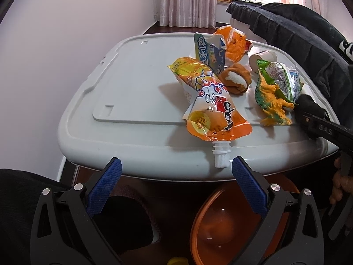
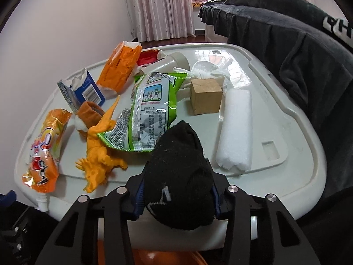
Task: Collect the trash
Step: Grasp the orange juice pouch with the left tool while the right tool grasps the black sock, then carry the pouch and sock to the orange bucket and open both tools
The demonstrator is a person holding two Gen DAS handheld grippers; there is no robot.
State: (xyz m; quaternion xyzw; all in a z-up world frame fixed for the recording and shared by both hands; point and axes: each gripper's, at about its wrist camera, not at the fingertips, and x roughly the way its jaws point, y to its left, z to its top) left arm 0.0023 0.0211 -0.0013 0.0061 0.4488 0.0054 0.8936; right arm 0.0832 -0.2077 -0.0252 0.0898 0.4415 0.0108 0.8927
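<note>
My left claw [image 1: 176,170] hangs released, its blue-padded fingers [image 1: 114,172] spread wide with nothing between them, just short of the near rim of the pale grey plastic lid [image 1: 123,92] that carries the litter. Farthest left on that lid lies the orange spouted drink pouch [image 2: 43,152], its white screw spout [image 1: 219,156] jutting over the near edge; behind it stands a torn blue and white carton [image 2: 82,90] and, beyond that, a crumpled orange snack bag [image 2: 120,66]. A small rolled brown and white sock [image 2: 88,117] sits just beside the orange plastic dinosaur toy [image 2: 99,152], whose tail lies against the green foil snack wrapper [image 2: 152,108]. Behind the wrapper are a red packet [image 2: 147,58] and a tipped-over white paper cup [image 2: 174,63]. Further right comes a plain cardboard cube [image 2: 206,96], crumpled clear plastic film [image 2: 211,70] behind it, then a white foam roll [image 2: 236,130] lying lengthwise. At the near edge my right claw [image 2: 177,201] is clenched on a black knitted sock [image 2: 178,176] — the pads press its sides, and the bundle bulges up between them, touching the wrapper's near corner. Below the lid sits an orange plastic basin [image 1: 220,225]. Dark clothing [image 2: 297,50] drapes along the right side.
</note>
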